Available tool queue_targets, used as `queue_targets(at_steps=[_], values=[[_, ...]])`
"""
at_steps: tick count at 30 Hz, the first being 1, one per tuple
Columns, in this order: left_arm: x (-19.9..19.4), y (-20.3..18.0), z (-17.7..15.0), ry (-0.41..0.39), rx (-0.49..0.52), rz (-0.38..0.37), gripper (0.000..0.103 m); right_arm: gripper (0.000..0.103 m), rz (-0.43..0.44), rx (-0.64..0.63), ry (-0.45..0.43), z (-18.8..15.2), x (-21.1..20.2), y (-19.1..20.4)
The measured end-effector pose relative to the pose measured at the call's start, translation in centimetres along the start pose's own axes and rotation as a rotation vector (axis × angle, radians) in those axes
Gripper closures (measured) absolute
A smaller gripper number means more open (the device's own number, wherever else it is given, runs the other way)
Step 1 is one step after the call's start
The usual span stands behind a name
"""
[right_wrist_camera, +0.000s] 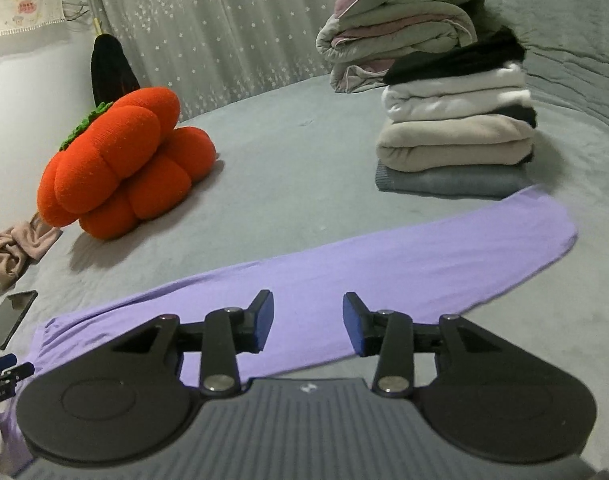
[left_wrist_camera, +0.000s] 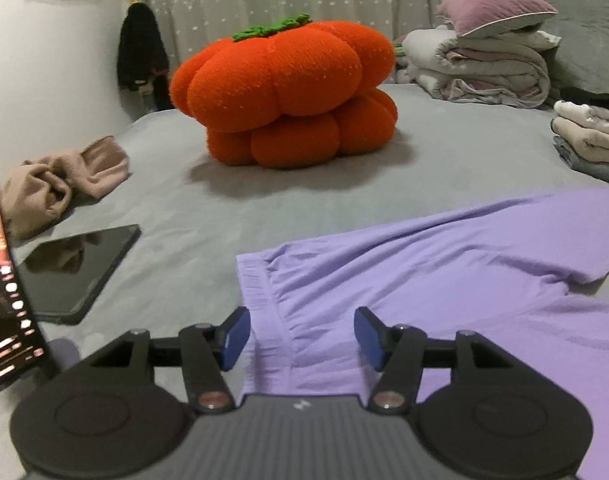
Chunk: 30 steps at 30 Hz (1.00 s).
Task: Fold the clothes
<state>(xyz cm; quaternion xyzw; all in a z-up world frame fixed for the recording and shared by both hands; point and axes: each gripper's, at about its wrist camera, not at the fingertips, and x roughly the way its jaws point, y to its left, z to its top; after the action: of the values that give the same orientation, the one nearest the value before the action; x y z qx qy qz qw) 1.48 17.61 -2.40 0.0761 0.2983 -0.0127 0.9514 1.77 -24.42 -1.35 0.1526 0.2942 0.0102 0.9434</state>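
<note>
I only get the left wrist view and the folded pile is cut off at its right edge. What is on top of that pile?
Observer: In the right wrist view the folded pile is topped by a black garment, above white, beige and grey layers.
Operator: Where does the far leg of the purple trousers end?
Observer: The purple trousers end at a cuff just in front of the pile's grey bottom layer; I cannot tell if they touch.
Operator: Is the right hand-held gripper holding anything?
Observer: No. The right hand-held gripper is open above the trouser leg, with nothing pinched.
</note>
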Motion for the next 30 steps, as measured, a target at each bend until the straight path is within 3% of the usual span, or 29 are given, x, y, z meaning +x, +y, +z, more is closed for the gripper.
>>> queue_targets(at_steps=[3, 7, 14, 16, 18, 21, 24, 26, 30], values=[[-1.3, -0.2, 0.3, 0.018, -0.04, 0.005, 0.034, 0.059, 0.012, 0.007, -0.003, -0.4, -1.3, -0.3], [-2.4, -0.8, 0.5, 0.05, -0.081, -0.028, 0.034, 0.056, 0.028, 0.004, 0.003, -1.0, -2.7, -0.4], [-1.2, -1.8, -0.5, 0.053, -0.143, -0.055, 0.036, 0.055, 0.037, -0.106, 0.04, -1.6, -3.1, 1.5], [-0.4, -1.5, -1.3, 0.062, -0.204, -0.068, 0.043, 0.055, 0.055, -0.121, 0.062, -1.7, -2.6, 2.4], [0.5, -1.2, -1.2, 0.121, -0.257, -0.069, 0.051, 0.054, 0.074, -0.143, 0.083, -1.9, -1.9, 3.5], [0.5, -0.4, -0.6, 0.081, -0.312, -0.096, 0.051, 0.051, 0.111, -0.179, 0.107, -2.1, -0.4, 5.6], [0.8, -0.3, -0.6, 0.051, -0.29, -0.036, 0.05, 0.05, 0.152, -0.202, 0.131, -2.3, 1.5, 7.9], [1.5, -0.1, -0.9, 0.066, -0.281, -0.006, 0.049, 0.05, 0.176, -0.225, 0.147, -2.5, 2.8, 9.6], [2.0, 0.5, -1.4, 0.069, -0.287, -0.024, 0.049, 0.049, 0.207, -0.285, 0.175, -2.9, 5.4, 13.1]])
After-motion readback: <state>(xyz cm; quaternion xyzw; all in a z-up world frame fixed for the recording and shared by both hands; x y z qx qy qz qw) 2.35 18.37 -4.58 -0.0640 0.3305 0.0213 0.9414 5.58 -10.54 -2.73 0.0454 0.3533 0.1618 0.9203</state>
